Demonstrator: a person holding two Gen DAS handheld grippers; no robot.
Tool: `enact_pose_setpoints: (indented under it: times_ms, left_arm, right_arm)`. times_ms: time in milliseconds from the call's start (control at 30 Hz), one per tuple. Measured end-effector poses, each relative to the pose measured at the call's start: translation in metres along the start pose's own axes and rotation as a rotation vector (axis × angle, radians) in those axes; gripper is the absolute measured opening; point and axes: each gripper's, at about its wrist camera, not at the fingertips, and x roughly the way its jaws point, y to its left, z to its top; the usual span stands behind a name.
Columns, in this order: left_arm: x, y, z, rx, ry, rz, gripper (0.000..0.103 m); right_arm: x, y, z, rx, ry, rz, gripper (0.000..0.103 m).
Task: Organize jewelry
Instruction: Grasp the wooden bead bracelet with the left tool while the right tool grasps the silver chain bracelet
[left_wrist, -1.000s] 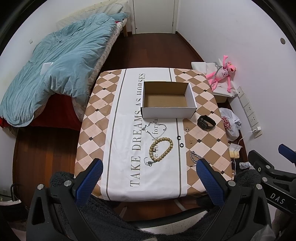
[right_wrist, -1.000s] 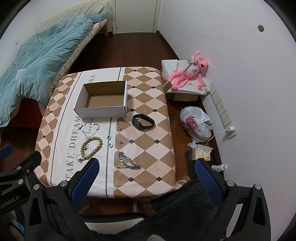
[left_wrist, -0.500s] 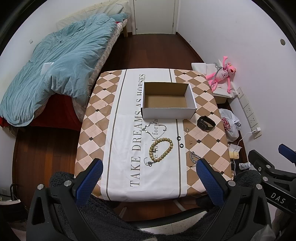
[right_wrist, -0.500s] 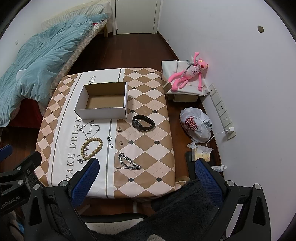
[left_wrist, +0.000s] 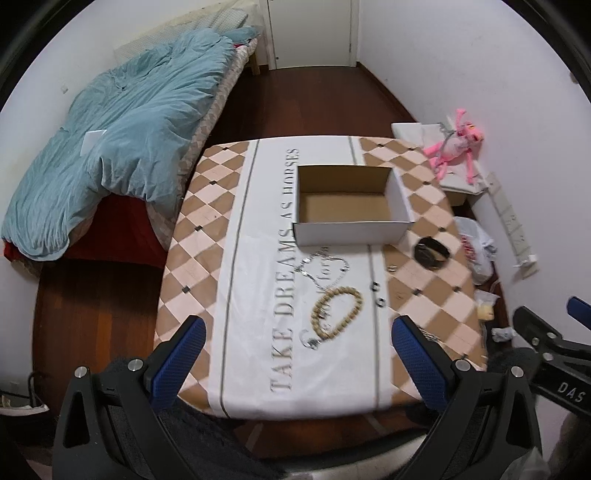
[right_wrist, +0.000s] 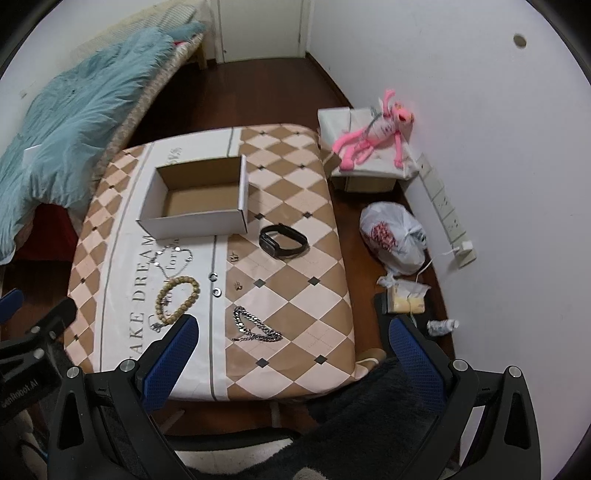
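An open, empty cardboard box (left_wrist: 351, 199) (right_wrist: 199, 201) stands on the table's far half. In front of it lie a thin silver necklace (left_wrist: 321, 266) (right_wrist: 171, 256), a wooden bead bracelet (left_wrist: 337, 308) (right_wrist: 177, 300), two small rings (right_wrist: 214, 284), small earrings (right_wrist: 233, 256), a black watch band (left_wrist: 431, 252) (right_wrist: 282, 240) and a heavy silver chain (right_wrist: 255, 326). My left gripper (left_wrist: 295, 354) and right gripper (right_wrist: 291, 350) are both open and empty, held high above the table's near edge.
The table (left_wrist: 207, 258) has a checked cloth with lettering. A bed with a teal duvet (left_wrist: 122, 129) stands left. At right are a pink plush toy (right_wrist: 369, 136) on a box, a plastic bag (right_wrist: 393, 236) and floor clutter.
Both grippers have moved forward and lower toward the table, so it looks larger and nearer. Nothing on the table has moved.
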Motion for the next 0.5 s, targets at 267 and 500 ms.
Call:
enact_pose_setpoints:
  times_ms: [267, 500]
  left_arm:
    - [0.083, -0.004, -0.003, 0.055, 0.114, 0.053, 0.103]
    - [0.139, -0.007, -0.013, 0.084, 0.192, 0.029, 0.102]
  right_arm:
    - [0.096, 0.006, -0.001, -0.022, 0.136, -0.023, 0.103]
    - [0.172, 0.018, -0.020, -0.059, 0.269, 0.020, 0.093]
